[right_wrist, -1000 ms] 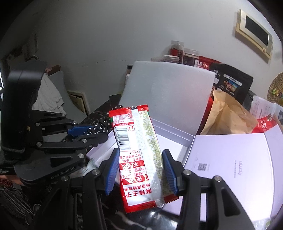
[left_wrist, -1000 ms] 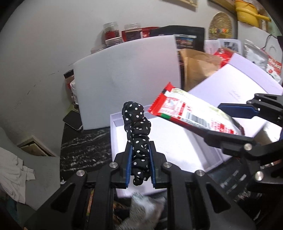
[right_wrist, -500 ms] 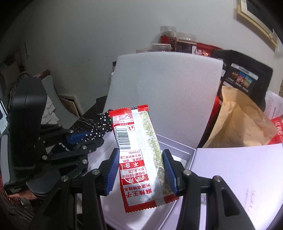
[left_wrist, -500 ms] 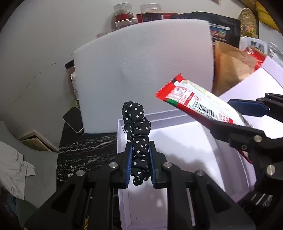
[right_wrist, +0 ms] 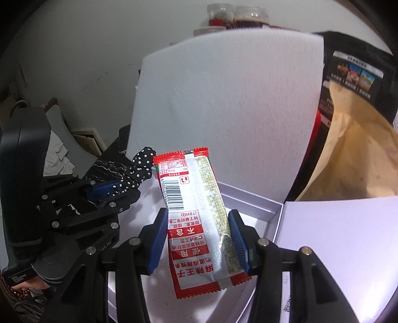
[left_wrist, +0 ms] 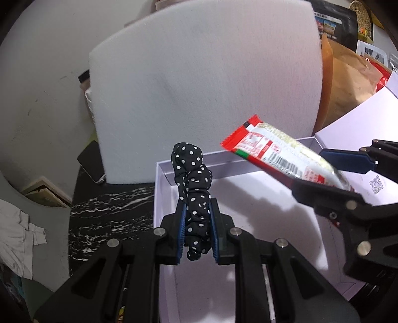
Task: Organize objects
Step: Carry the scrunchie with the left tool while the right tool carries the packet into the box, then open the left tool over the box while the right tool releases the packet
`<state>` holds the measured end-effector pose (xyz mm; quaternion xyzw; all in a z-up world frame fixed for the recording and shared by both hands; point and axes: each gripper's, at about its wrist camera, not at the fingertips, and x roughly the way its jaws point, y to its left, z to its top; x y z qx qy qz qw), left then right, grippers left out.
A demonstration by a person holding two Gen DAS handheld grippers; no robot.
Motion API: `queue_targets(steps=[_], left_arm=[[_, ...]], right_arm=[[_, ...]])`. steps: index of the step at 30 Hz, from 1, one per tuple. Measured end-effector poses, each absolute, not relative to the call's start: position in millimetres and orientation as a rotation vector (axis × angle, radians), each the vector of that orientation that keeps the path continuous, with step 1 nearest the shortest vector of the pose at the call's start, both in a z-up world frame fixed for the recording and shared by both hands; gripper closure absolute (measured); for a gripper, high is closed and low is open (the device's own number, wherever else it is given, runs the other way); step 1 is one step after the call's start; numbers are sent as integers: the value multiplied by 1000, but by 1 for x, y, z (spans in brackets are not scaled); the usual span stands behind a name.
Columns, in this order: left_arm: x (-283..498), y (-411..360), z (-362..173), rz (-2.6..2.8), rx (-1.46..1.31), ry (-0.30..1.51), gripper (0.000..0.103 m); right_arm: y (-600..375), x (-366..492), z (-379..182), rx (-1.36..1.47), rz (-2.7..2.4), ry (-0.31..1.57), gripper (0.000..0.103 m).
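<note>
Your left claw (left_wrist: 197,234) pinches the polka-dot scrunchie (left_wrist: 194,196), right claw (right_wrist: 197,239) grips the snack packet (right_wrist: 196,218); lower both well inside the white box (left_wrist: 159,188) before releasing

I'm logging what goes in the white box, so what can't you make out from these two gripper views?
- Box near floor: left view, hidden by left gripper and scrunchie.
- Box front edge: right view, behind snack packet and right gripper.
- Jars: right view, mostly behind foam sheet.

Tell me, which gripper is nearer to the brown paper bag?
Right. The right gripper, shut on the snack packet, is beside the brown paper bag; the left gripper, holding the scrunchie, is farther away.
</note>
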<state>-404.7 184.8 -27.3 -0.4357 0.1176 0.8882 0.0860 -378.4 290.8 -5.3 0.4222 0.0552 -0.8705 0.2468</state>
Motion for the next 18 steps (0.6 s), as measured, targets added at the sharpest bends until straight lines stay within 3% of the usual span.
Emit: queue_targets(steps=[18], left_arm=[[-412, 188, -54, 2598, -1400, 357, 86]], right_arm=[[284, -393, -39, 1299, -2327, 186, 52]])
